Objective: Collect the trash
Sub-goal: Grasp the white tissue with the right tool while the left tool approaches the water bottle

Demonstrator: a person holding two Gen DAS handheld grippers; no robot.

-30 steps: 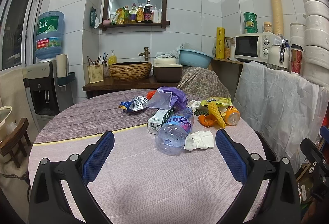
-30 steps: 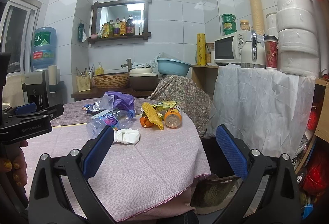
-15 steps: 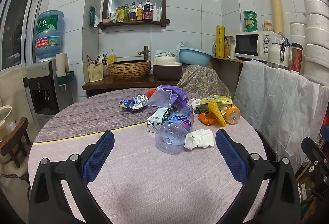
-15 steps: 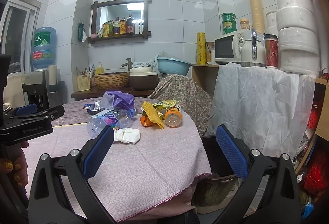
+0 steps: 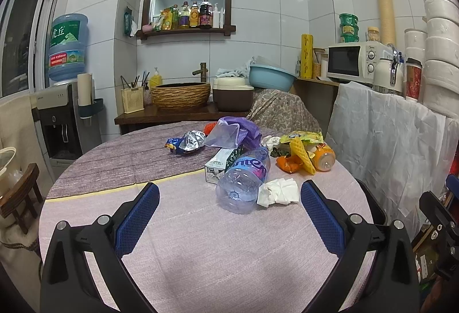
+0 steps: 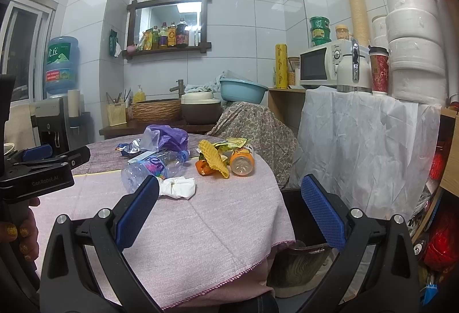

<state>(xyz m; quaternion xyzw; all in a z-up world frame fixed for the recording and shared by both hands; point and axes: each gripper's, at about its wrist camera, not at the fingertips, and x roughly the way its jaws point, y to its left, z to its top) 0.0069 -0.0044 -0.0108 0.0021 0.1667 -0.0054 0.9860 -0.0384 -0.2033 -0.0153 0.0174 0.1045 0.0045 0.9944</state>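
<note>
While the trash is lying heaped at mid-frame on the round table (image 5: 86, 198), a clear bottle (image 5: 243, 184) is touching a crumpled tissue (image 5: 278, 192), with an orange bottle (image 5: 322, 158) farther right. Both the left gripper (image 5: 229, 208) and right gripper (image 6: 229, 199) are hanging released, grasping nothing.

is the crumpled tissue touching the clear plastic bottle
Touching. The left wrist view shows the tissue pressed against the base of the bottle, with no tablecloth visible between them.

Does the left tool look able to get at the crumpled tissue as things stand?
Probably yes: the left tool is open, and the crumpled tissue lies just ahead over bare cloth, though the plastic bottle touches its left side.
</note>
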